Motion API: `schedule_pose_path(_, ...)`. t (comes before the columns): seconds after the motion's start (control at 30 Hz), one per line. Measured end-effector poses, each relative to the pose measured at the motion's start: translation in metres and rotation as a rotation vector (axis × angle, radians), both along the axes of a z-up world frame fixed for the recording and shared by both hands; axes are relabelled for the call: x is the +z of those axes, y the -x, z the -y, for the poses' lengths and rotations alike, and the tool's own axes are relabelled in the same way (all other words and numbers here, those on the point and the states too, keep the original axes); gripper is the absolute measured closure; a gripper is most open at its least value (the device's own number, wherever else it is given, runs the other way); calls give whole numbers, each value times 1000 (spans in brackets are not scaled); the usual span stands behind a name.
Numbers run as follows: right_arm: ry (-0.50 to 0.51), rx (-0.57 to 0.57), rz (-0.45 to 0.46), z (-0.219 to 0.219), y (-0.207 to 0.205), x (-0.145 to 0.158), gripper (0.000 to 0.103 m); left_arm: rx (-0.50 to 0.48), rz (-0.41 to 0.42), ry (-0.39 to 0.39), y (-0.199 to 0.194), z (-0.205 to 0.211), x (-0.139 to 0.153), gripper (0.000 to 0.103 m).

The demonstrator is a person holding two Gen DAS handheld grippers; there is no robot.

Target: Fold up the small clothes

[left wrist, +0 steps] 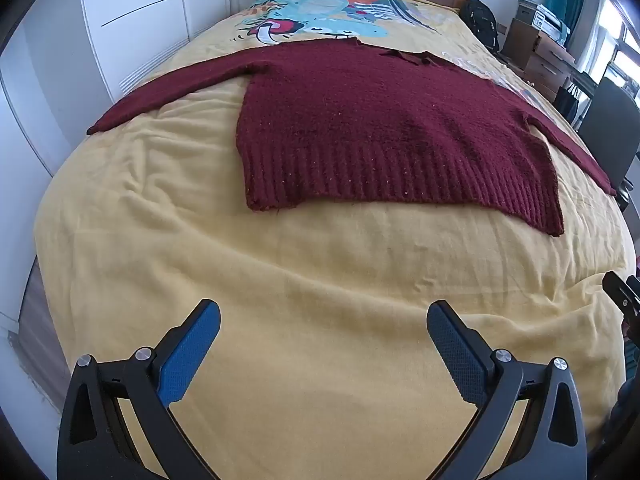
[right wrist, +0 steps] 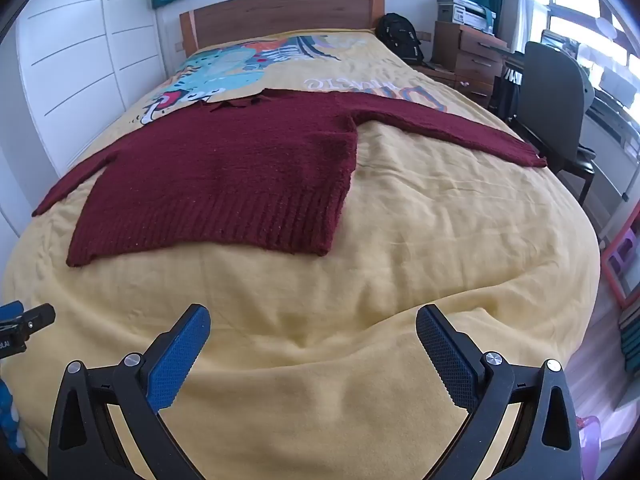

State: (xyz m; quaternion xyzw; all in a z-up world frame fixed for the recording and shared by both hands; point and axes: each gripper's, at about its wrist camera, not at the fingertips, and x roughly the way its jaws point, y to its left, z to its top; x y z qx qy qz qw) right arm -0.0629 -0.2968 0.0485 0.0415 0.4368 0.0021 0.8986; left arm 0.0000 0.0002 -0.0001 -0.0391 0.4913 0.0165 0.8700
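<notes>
Blue-padded and spread wide, the left gripper [left wrist: 323,314] and right gripper [right wrist: 313,318] are hovering empty over the yellow bedspread [left wrist: 304,288]. Beyond them, well apart, the maroon knit sweater [right wrist: 224,176] is lying flat mid-bed, sleeves stretching outward, ribbed hem facing the grippers.

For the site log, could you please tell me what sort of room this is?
Most likely a bedroom at home: a bed with a yellow bedspread and wooden headboard, white wardrobe doors, and a desk chair by the window.
</notes>
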Motion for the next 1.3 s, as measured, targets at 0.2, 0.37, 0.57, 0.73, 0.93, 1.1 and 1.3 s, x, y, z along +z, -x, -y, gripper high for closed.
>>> schedule_pose_path(0.2,-2,-1,-3,1,0,-1,0,2,-2,-4,1,0,0,1)
schedule_pose_path(0.37,1,0,-1,0,0,-1,0,2,-2,-3,1,0,0,1)
schedule_pose_path(0.57,1,0,-3,1,0,-1,0,-1,-4,1,4,-1,-5,1)
schedule_pose_path(0.73,0,-1,-3,1,0,-1,0,-2,-5,2,4,-2,-5,1)
schedule_pose_path(0.93,1,-1,-3,1,0,-1,0,-1,-7,4,3,-3,-7,1)
schedule_pose_path(1.1,1,-3,-7,2,-1,-1,0,3,-10,5,2,-2,-7,1)
schedule_pose_path(1.3,3,-4,-6,3,0,-2,0,10,-13,5,2,-1,-8,1)
